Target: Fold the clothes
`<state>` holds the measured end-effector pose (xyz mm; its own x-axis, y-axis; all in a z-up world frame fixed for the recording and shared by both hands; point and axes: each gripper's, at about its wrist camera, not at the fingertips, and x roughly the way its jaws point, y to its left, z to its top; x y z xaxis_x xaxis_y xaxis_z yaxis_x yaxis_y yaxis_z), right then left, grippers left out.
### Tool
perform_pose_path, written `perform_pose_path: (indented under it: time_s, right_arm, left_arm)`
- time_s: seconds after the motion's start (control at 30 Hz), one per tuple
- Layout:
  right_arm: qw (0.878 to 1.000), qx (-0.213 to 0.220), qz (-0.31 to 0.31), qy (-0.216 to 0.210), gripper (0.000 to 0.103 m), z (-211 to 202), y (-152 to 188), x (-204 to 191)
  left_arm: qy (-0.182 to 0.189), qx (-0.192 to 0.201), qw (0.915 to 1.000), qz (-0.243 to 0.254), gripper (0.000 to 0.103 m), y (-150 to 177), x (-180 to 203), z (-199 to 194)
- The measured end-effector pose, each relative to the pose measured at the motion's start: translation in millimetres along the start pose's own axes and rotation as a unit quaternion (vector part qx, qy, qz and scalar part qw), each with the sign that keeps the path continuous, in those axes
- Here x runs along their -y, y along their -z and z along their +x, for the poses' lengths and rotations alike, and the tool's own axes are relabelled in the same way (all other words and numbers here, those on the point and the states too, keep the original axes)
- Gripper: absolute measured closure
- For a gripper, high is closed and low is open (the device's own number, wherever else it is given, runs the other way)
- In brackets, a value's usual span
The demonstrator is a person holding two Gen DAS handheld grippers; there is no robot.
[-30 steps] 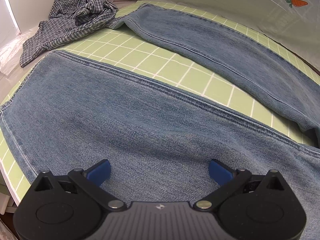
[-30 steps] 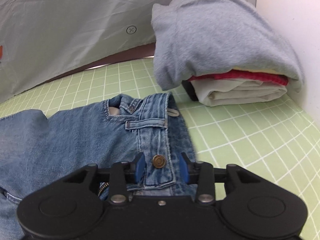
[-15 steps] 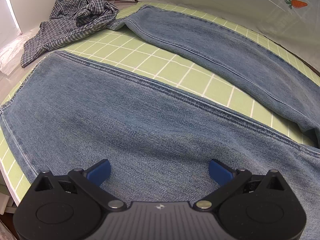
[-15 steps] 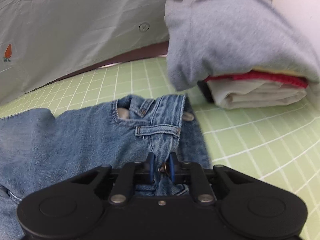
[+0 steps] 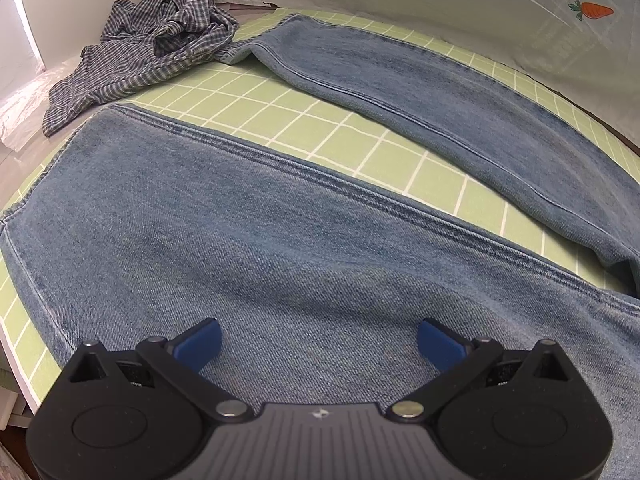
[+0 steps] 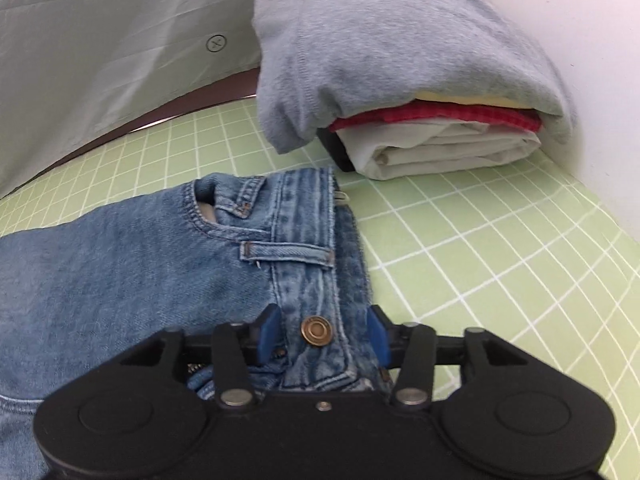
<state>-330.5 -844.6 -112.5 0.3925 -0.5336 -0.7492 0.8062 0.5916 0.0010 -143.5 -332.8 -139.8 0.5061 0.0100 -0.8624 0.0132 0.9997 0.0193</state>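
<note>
Reopened since half a second ago, your right gripper (image 6: 322,334) is straddling the jeans (image 6: 132,264) waistband unclamped; your left gripper (image 5: 318,340) is hovering wide open, legs running lengthwise away toward the checked shirt (image 5: 148,52).

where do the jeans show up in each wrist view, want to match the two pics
Left wrist: the jeans fill the middle, both legs spread toward the checked shirt, with the open left claw over the near leg.
Right wrist: the jeans lie lower left, their waistband button between the right claw's open fingers.
Shared landmark: the green grid mat.
</note>
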Motion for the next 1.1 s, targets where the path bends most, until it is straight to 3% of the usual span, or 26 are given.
perform_pose_path:
  time_s: [0.07, 0.13, 0.23, 0.33, 0.5, 0.73, 1.1]
  right_arm:
    - [1.0, 0.009, -0.006, 0.013, 0.028, -12, 7, -4]
    - [0.999, 0.02, -0.014, 0.027, 0.019, -24, 14, -8]
    - [0.998, 0.036, -0.035, 0.036, 0.016, -45, 28, -19]
    - [0.997, 0.047, -0.053, 0.032, 0.005, -65, 39, -33]
    - [0.997, 0.036, -0.067, 0.014, 0.003, -83, 54, -62]
    - [0.999, 0.022, -0.04, 0.009, 0.003, -97, 71, -124]
    - [0.998, 0.026, -0.012, 0.048, 0.003, -102, 82, -245]
  left_arm:
    - [0.001, -0.003, 1.0, 0.0, 0.0, -1, 0, 0]
    - [0.006, -0.008, 1.0, 0.002, 0.0, -4, -3, 0]
    - [0.013, -0.016, 0.9998, 0.006, 0.0, -9, -8, -1]
    - [0.019, -0.021, 0.9996, 0.008, 0.0, -15, -15, -2]
    - [0.018, -0.002, 0.9998, 0.004, 0.0, -35, -46, -8]
    - [0.025, 0.013, 0.9994, 0.017, 0.0, -84, -81, 8]
    - [0.056, 0.035, 0.9969, 0.042, 0.0, -204, -135, 87]
